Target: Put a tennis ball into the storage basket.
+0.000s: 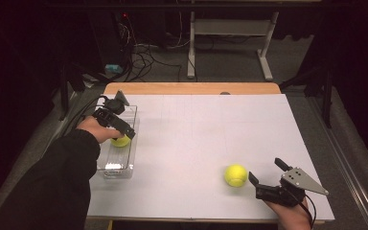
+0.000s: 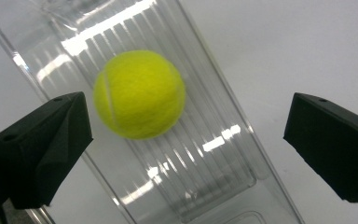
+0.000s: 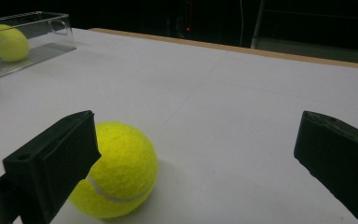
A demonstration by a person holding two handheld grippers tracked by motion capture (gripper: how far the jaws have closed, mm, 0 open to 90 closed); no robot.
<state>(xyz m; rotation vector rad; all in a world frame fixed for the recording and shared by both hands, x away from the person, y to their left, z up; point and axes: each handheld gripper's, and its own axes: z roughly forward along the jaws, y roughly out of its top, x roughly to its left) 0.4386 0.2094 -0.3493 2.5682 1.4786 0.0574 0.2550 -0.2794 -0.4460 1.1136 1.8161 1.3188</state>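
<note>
A yellow tennis ball point(image 1: 120, 141) lies inside a clear plastic tray point(image 1: 116, 168) at the table's left side. My left gripper point(image 1: 123, 129) hovers just above it, open, and the ball point(image 2: 140, 94) sits on the tray's ribbed floor point(image 2: 205, 154) between and below the two pads, touching neither. A second tennis ball point(image 1: 235, 175) rests on the white table near the front right. My right gripper point(image 1: 267, 171) stands open just right of it. In the right gripper view point(image 3: 198, 135) that ball point(image 3: 119, 170) lies close beside the left jaw, and the tray point(image 3: 51, 23) with its ball point(image 3: 5, 43) stands far left.
The white sheet point(image 1: 196, 124) covers the table up to a wooden strip point(image 1: 191, 88) along the far edge. Cables point(image 1: 143, 57) and a white table frame point(image 1: 230, 33) lie on the dark floor beyond. A sleeved forearm point(image 1: 52, 182) comes in at the front left.
</note>
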